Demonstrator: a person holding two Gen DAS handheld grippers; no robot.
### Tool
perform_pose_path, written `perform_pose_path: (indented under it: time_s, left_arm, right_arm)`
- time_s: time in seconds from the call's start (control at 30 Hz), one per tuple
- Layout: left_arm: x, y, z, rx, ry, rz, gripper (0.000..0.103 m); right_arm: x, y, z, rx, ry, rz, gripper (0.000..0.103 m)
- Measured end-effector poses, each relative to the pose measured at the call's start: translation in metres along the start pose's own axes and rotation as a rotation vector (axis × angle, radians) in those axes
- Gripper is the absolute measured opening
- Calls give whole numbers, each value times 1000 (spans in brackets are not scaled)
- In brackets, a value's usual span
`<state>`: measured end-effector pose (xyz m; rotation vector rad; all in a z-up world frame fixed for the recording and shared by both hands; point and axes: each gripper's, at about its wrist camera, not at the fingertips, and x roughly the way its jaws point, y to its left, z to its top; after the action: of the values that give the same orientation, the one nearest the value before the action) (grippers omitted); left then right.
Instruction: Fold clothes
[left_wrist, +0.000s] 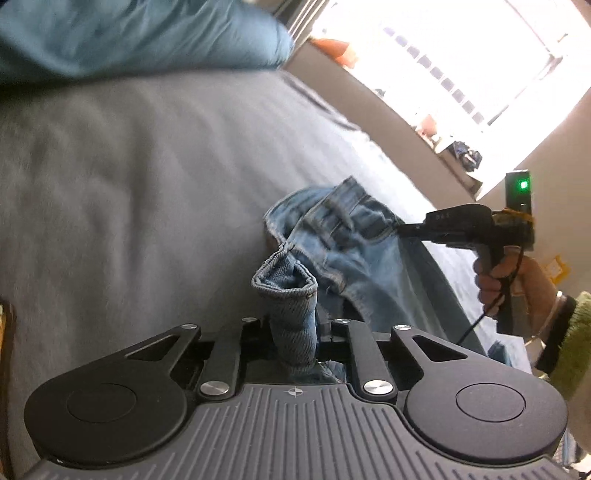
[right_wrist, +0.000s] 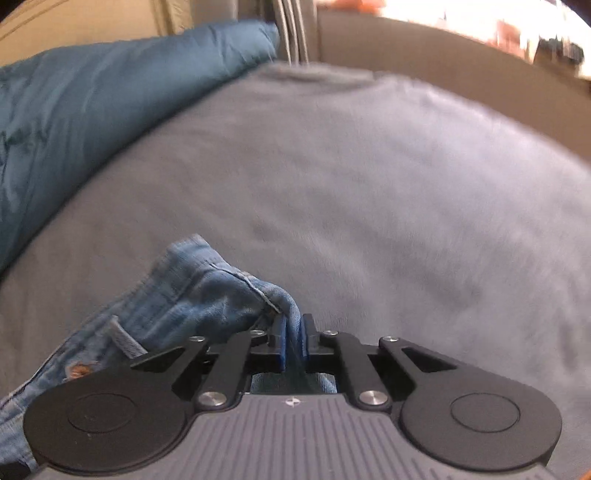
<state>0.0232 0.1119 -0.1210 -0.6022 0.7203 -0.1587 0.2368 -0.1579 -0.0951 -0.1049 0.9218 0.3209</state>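
The left hand-held gripper (left_wrist: 293, 332) is closed on a folded bunch of denim, which stands up between its fingers like a short tube; this is one part of the jeans (left_wrist: 343, 240). The right hand-held gripper (right_wrist: 293, 338) is also closed, and a thin fold of the same jeans (right_wrist: 207, 291) is pinched between its blue pads (right_wrist: 281, 343). In the left wrist view the right hand-held gripper (left_wrist: 406, 230) bites the waistband side, and the person's hand (left_wrist: 517, 280) with a green sleeve (left_wrist: 570, 339) holds its handle. I think the two grips are taken on different edges so that the cloth can be lifted and pulled flat before it is folded. The jeans lie crumpled near the edge of the bed, on a grey blanket (right_wrist: 369, 184), and a teal pillow (right_wrist: 92, 110) rests farther back, well apart from them. The blanket gives free room for spreading them out.
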Motion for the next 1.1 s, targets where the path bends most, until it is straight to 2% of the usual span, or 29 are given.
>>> perform_pose_path:
  time_s: [0.2,0.27,0.4,0.47,0.5,0.57,0.6,0.63,0.67,0.7,0.73,0.83,0.87,0.9,0.97,1.03,1.1]
  left_arm:
    - [2,4,42,3,-78,27,13]
    - [4,6,63,35,-115,56,13]
    - [18,23,99,10,-125,159,13]
    - [34,33,107,28,-70,228,16]
    - [45,40,109,16,-24,261,20]
    - [56,55,106,-32,45,308,25]
    - [53,56,103,-43,38,317,32]
    - [48,56,100,-52,24,324,36]
    - [42,53,98,-52,7,338,44]
    - [34,51,97,-50,-13,357,51]
    - [27,50,99,-45,-36,382,52]
    - [-18,40,87,-97,-247,482,54]
    - [-27,33,85,-81,-296,476,56]
    - [-27,26,86,-45,-305,446,56]
    - [-12,15,91,4,-260,385,56]
    - [9,5,94,36,-195,313,56]
    - [35,4,95,0,-133,237,54]
  right_arm:
    - [-37,9,36,-35,-184,-87,5]
    - [-40,13,53,-45,-241,-90,5]
    - [-22,37,79,-100,-302,-80,5]
    - [6,52,89,-122,-294,-68,6]
    - [23,59,91,-137,-258,-66,7]
    - [59,69,90,-143,-157,-65,18]
    - [72,71,88,-133,-113,-78,30]
    - [78,71,86,-120,-84,-95,33]
    - [77,68,86,-93,-92,-102,35]
    - [74,64,85,-65,-104,-100,43]
    - [64,57,84,-31,-127,-69,48]
    - [37,39,84,43,-174,27,52]
    - [29,36,85,51,-180,62,52]
    - [22,36,85,46,-183,98,52]
    - [17,40,88,24,-163,179,52]
    - [23,55,92,-10,-97,267,52]
    - [34,72,93,-59,-31,312,52]
